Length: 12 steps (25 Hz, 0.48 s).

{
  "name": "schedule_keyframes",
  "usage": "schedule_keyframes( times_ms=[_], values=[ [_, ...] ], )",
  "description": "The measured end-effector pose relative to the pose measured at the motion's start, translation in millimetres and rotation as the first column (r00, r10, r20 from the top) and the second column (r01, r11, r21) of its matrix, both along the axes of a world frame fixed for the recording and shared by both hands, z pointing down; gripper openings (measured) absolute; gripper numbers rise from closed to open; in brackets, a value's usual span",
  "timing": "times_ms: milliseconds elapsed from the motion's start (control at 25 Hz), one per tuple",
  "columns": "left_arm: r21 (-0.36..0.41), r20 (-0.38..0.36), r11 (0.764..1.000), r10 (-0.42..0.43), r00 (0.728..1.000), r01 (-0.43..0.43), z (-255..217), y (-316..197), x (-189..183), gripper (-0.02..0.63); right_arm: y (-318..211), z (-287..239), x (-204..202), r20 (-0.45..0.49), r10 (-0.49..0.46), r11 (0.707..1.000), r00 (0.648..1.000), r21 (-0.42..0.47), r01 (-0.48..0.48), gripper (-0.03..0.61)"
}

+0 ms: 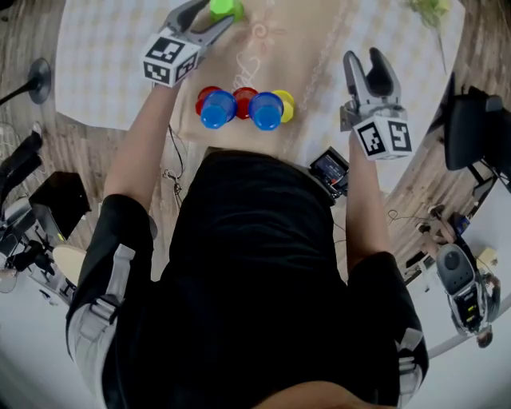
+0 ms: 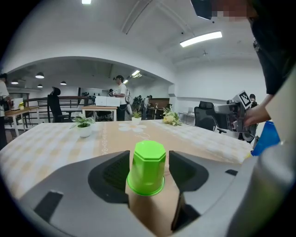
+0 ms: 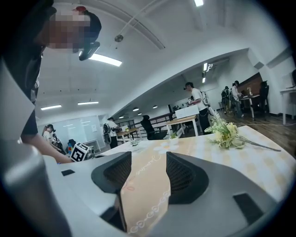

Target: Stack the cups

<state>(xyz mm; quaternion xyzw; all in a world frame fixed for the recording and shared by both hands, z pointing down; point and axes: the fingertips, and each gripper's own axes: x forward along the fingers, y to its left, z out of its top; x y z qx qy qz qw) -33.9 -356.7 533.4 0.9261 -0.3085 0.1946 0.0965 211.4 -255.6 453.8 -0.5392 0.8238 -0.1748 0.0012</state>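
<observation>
A green cup (image 1: 227, 6) (image 2: 147, 167) stands upside down on the beige runner at the far side of the table. My left gripper (image 1: 224, 10) (image 2: 149, 159) is around it, jaws wide. The left pad is against the rim and a thin gap shows at the right pad. Near the table's front edge is a tight row of cups: two blue cups (image 1: 217, 109) (image 1: 265, 110), two red ones (image 1: 244, 97) behind them, and a yellow one (image 1: 285, 102) at the right. To the right of that row my right gripper (image 1: 365, 60) (image 3: 149, 171) hovers open with only the runner showing between its jaws.
A bunch of flowers (image 1: 431, 9) (image 3: 226, 132) lies at the table's far right. A small potted plant (image 2: 84, 126) stands far across the table. A device with a screen (image 1: 330, 169) sits below the table's near edge. Office chairs, desks and people fill the room beyond.
</observation>
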Motion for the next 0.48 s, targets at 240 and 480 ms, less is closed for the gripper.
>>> schedule_keyframes(
  times_ms=[240,480],
  values=[
    [-0.008,0.002,1.0,-0.011,1.0,0.011,4.5,-2.4,1.7,0.235,-6.5,2.8,-4.2,0.003,-0.012,1.0,1.0,-0.003,0.012,0.244],
    [0.028,-0.036,1.0,-0.006,0.999,0.007,-29.8,3.4,-4.7,0.222,-4.7,-5.2,-11.2,-0.013,-0.033,0.999,0.999,0.011,0.034,0.239]
  ],
)
